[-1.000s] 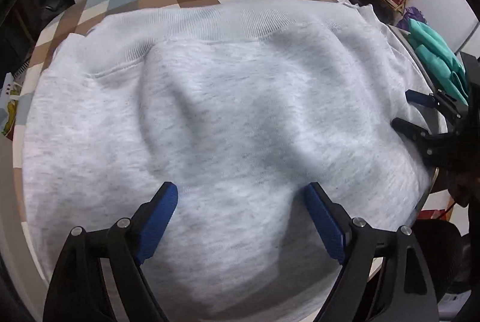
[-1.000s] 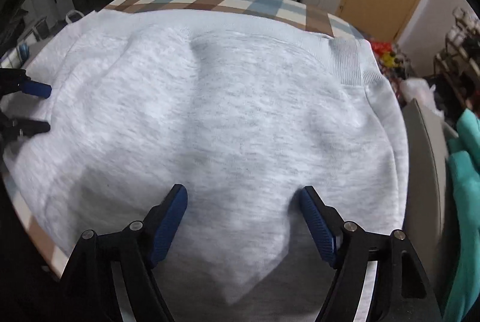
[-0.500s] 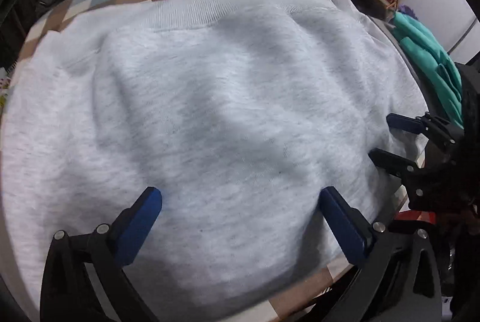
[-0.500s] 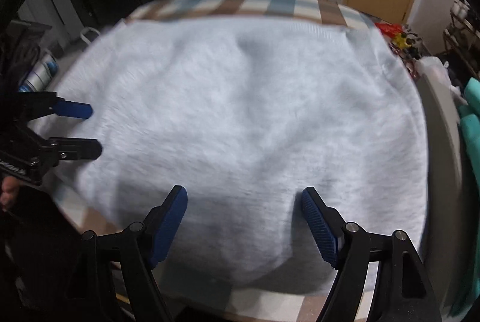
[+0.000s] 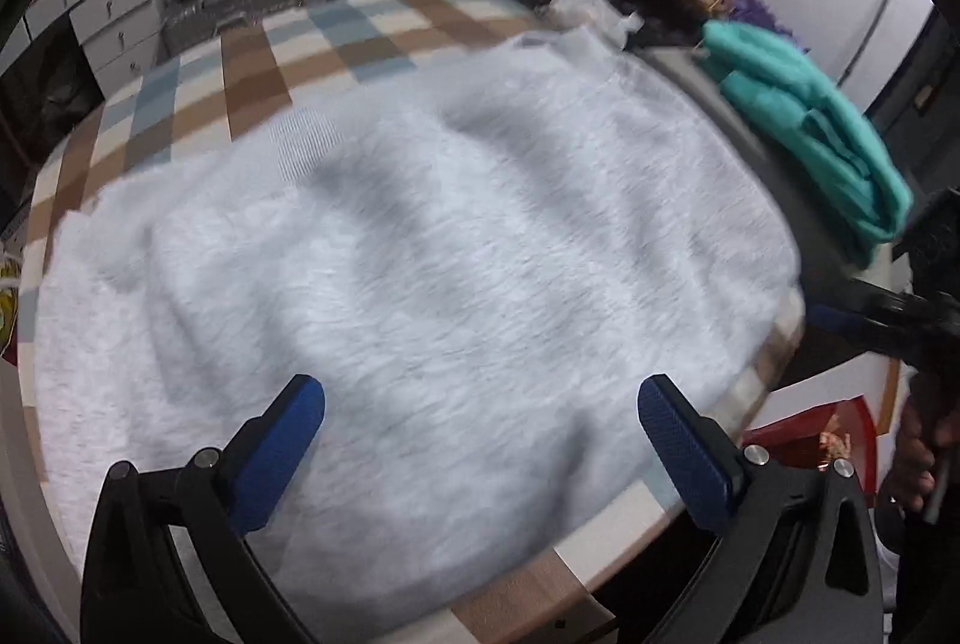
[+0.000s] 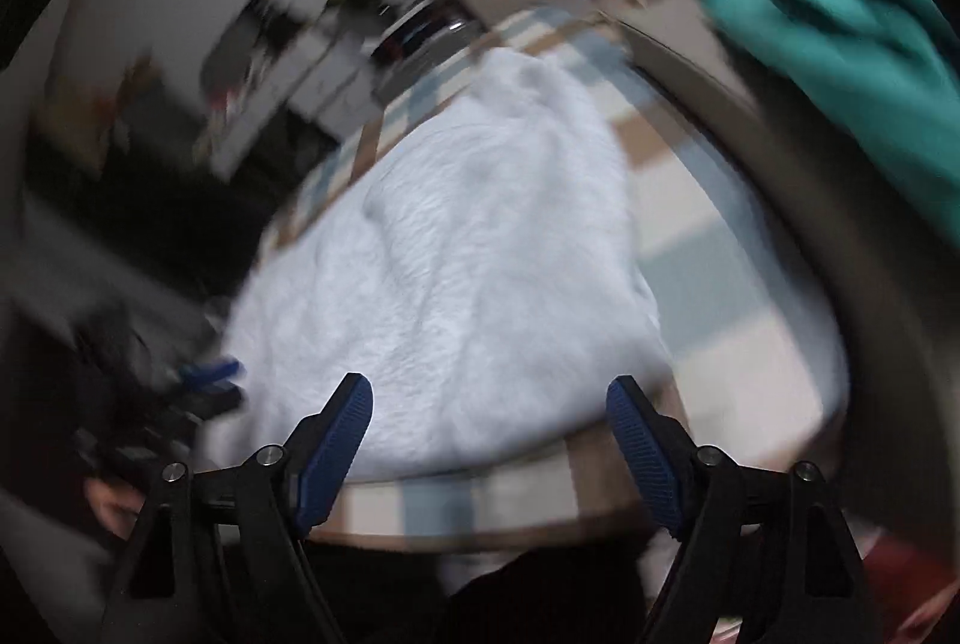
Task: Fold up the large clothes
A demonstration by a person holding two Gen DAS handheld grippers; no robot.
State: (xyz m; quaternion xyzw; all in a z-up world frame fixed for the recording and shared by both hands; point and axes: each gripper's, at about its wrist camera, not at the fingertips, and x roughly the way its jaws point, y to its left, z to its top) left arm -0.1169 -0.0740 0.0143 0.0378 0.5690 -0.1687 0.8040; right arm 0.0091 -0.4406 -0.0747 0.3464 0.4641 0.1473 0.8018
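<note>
Your checked tabletop (image 5: 252,62), nearly covered by one pale grey garment (image 5: 420,272).

You have the garment lying flat but rumpled on the brown, blue and cream checks, with soft ridges across its middle and a ribbed band at its far side. Beyond the garment a wide strip of checks stays bare; on the near side of the garment only a narrow strip shows along the tabletop's edge. In the right wrist view the garment (image 6: 468,272) leaves bare checks (image 6: 738,296) to its right. Both views are blurred, so you cannot read finer folds.
</note>
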